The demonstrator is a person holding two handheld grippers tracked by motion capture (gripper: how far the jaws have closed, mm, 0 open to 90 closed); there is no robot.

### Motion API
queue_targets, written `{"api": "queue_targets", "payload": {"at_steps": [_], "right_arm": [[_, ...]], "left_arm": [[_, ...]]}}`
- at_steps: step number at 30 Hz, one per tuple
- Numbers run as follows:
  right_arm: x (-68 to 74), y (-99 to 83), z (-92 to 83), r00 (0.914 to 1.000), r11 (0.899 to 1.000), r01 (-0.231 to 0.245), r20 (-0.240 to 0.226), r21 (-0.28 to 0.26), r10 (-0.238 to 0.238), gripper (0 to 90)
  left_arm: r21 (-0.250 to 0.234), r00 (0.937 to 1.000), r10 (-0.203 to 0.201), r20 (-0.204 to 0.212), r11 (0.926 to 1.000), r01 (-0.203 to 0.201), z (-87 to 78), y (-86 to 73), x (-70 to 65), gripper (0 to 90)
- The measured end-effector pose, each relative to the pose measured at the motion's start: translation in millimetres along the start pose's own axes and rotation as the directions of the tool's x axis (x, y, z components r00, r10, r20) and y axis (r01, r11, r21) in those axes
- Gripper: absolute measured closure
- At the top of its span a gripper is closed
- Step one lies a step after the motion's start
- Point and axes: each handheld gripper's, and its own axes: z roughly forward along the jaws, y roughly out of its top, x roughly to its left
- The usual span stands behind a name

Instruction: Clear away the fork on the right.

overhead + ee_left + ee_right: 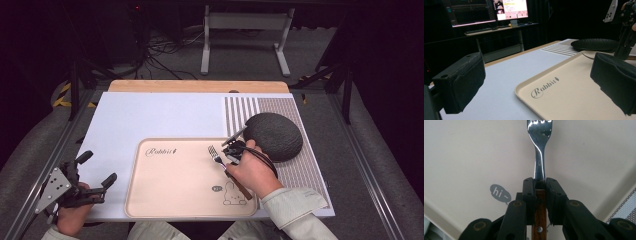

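A metal fork with a brown wooden handle hangs low over the right half of a cream tray printed with "Rabbit" and a small rabbit. My right gripper is shut on the fork where the handle meets the steel neck. In the right gripper view the jaws pinch the fork, whose tines point away over the tray near a grey "hi~" bubble. My left gripper rests open at the table's near left corner. Nothing lies between its pads, which face the tray.
A dark grey round plate sits on a striped placemat right of the tray, close behind my right hand. A white mat covers the tabletop. Beyond the table stand a desk with monitors and a metal frame.
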Motion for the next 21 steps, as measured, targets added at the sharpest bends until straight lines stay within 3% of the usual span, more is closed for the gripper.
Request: {"api": "queue_targets", "payload": {"at_steps": [21], "right_arm": [[0.6, -0.7, 11.9, 0.9998, 0.999, -0.01, 0.019, 0.046, 0.009, 78.9]], "left_arm": [[0.0, 1.0, 0.0, 0.001, 1.0, 0.0, 0.1, 0.0, 0.0, 0.5]]}}
